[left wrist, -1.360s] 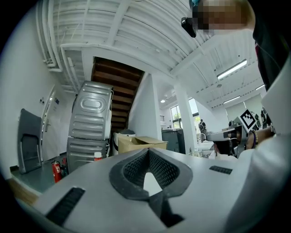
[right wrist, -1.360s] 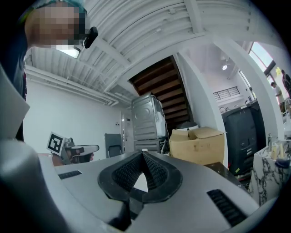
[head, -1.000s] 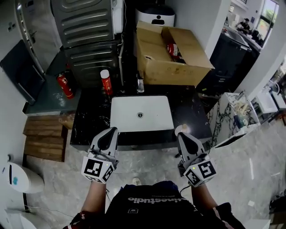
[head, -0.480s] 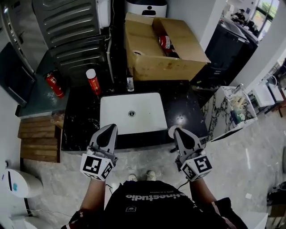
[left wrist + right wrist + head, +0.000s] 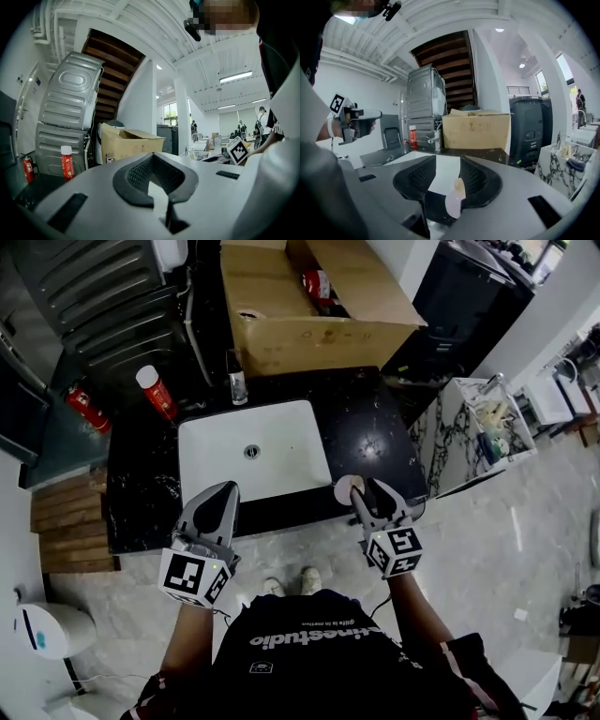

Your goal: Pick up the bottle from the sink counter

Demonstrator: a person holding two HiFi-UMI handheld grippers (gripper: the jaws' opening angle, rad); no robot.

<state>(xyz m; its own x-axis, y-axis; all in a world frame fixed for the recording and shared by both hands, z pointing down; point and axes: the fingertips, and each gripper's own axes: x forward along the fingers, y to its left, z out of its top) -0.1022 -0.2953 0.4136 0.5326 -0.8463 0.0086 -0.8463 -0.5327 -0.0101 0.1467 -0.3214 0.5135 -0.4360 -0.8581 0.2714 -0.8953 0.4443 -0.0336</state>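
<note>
Head view: one pale, round-topped bottle [image 5: 348, 489] stands on the black speckled surface [image 5: 384, 442] beside the white rectangular sink [image 5: 281, 465].
Left gripper view: left claw [image 5: 152, 157] clenched, empty.
Right gripper view: right claw [image 5: 447, 161] released, bottle [image 5: 454, 199] seen low between its ribbed jaws.

The left arm [image 5: 188, 638] and right arm [image 5: 413, 613] reach forward side by side, the left tool [image 5: 223, 493] empty with jaw tips together, the right tool [image 5: 369, 491] with jaws slightly parted, gripping nothing.

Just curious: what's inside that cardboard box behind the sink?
A red-labelled item lies inside the cardboard box. Its walls and flaps hide the rest.
</note>
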